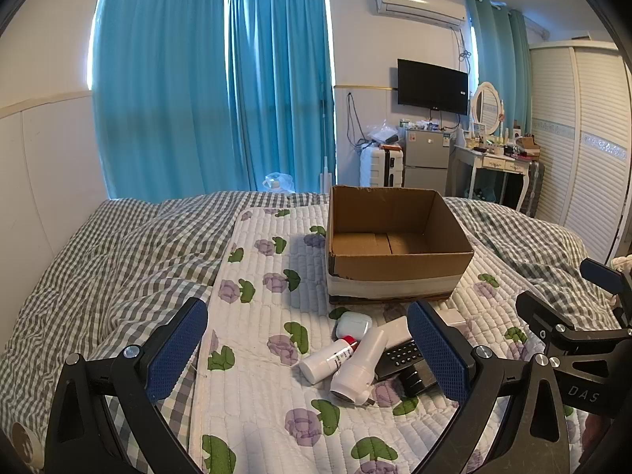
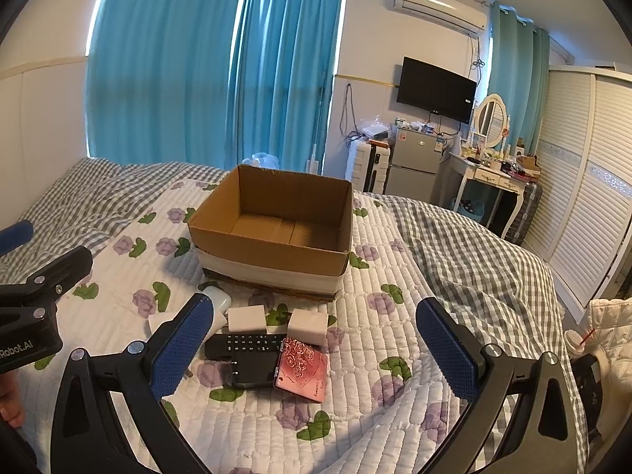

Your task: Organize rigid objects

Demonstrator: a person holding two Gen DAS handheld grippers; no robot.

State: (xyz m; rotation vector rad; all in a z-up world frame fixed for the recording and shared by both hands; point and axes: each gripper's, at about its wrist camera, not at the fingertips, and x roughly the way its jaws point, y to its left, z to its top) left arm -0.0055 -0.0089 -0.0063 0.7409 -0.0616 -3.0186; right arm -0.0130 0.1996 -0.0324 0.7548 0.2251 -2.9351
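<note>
An open, empty cardboard box (image 1: 395,264) (image 2: 272,260) stands on the floral quilt. In front of it lie a white earbud case (image 1: 353,324), a white bottle with a red cap (image 1: 330,359), a white tube-shaped item (image 1: 357,367), a black remote (image 1: 399,357) (image 2: 245,343), two white blocks (image 2: 247,317) (image 2: 308,326), a black wallet-like item (image 2: 252,373) and a pink rose-patterned case (image 2: 302,369). My left gripper (image 1: 312,355) is open above the bottle. My right gripper (image 2: 316,351) is open above the pink case.
The bed has a grey checked duvet (image 1: 118,260) on both sides of the quilt (image 2: 379,355). Beyond the bed are blue curtains (image 1: 213,91), a small fridge (image 1: 426,158), a suitcase (image 1: 381,166), a dressing table (image 1: 497,162) and a wardrobe (image 2: 584,197).
</note>
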